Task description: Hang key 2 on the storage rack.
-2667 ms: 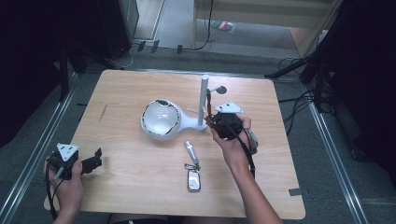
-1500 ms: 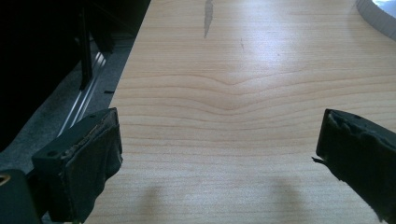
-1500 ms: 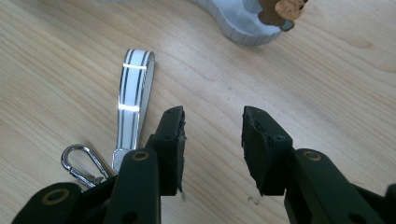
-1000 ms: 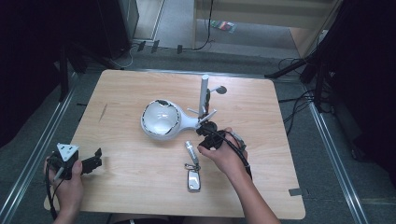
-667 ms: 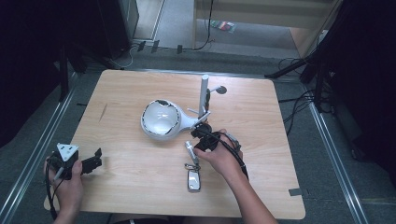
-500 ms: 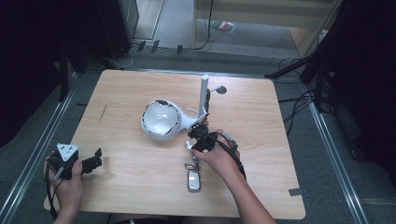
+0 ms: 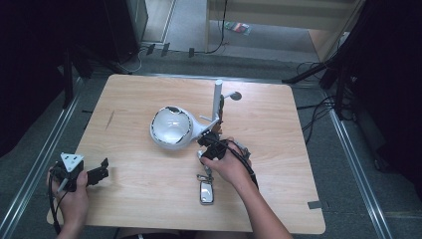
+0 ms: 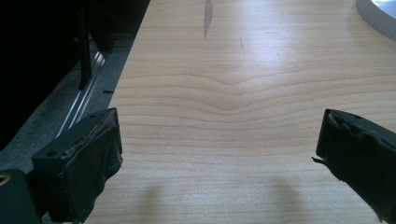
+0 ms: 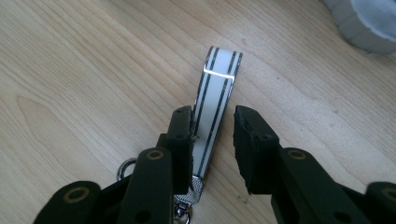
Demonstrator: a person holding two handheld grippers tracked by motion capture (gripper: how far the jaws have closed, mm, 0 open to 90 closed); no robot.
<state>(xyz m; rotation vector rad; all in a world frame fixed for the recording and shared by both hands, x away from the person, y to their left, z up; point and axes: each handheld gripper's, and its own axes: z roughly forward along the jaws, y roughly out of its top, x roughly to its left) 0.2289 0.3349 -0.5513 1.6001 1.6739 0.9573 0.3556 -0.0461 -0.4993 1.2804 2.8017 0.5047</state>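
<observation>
Right tongs down at the striped strap of the key fob, which lies flat on the table near the middle, just in front of the white dome lamp and its upright post. Jaws have just been closing with the strap between them, left one about touching its edge, right one with a gap, so not clamped yet. Best bet here: finish the squeeze slowly and keep the strap centred, since it's thin and slick-looking and could slide out sideways. Probably worth gripping a bit closer to the metal clasp end so the fob doesn't swing much once lifted. Also good to keep the tips low on the wood, otherwise likely to pinch air over a flat strap. Careful with the lamp just beyond, close enough to bump on the way up. Left tongs sitting idle at the near left corner, jaws wide apart over bare wood, nothing in them.
</observation>
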